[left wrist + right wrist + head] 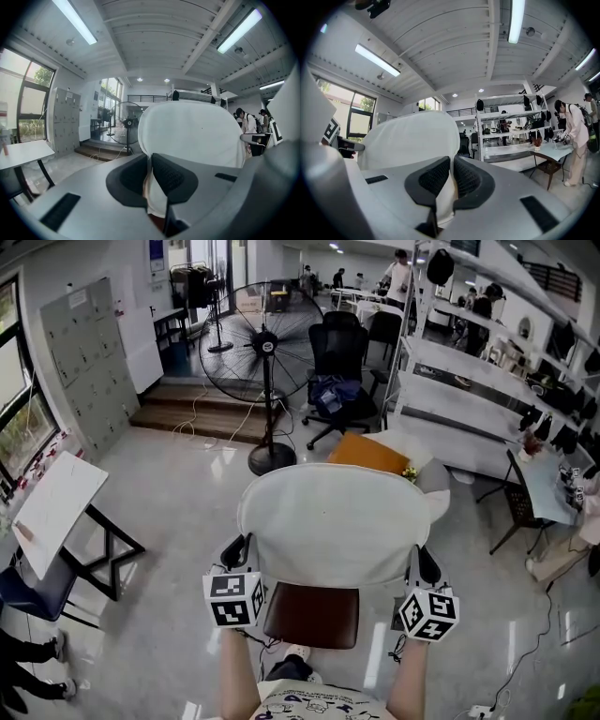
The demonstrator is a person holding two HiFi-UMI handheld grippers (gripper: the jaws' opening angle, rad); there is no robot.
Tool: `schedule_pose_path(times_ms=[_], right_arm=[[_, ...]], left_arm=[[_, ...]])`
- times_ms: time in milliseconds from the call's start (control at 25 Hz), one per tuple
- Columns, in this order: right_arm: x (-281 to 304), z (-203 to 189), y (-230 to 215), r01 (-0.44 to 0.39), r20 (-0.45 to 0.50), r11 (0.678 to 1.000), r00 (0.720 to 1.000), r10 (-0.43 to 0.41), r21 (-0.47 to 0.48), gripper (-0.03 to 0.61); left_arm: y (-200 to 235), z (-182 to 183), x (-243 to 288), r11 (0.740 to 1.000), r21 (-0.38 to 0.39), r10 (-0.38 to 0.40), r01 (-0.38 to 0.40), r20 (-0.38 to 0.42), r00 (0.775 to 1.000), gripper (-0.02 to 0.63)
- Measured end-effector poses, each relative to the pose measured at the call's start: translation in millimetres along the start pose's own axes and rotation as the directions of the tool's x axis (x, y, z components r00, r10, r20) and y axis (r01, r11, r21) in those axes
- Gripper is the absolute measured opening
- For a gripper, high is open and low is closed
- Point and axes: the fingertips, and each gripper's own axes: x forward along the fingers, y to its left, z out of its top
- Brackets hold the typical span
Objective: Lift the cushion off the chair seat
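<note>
Chair seat [312,615] (clear only overhead) underlies cushion [328,521] pinched by left hand-held gripper [150,164] and right hand-held gripper [451,164].

Standing fan [266,352]: upright on a round base, in front of the wooden step [202,416].
Black office chair [339,357]: right of the fan, blue cloth [330,393] on its seat.
Grey lockers [89,362]: against the left wall.
White rack [469,395]: right side, long shelves.
Orange flat piece [367,454]: near the rack's foot.
White tabletop [54,507]: far left, tilted, on black legs.

head: above, looking down | gripper views: close along jaws | shared: cushion [328,521]
</note>
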Motion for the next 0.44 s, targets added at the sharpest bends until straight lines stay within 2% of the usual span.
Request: schedule_pose_path(times_ms=[440], right_arm=[[13.5, 2.9, -5.8, -0.008, -0.018, 1.000, 1.000, 0.008, -0.001, 0.044]], left_arm=[[-2.9, 5.5, 12.4, 1.000, 0.002, 0.001, -0.001, -0.014, 1.000, 0.051]])
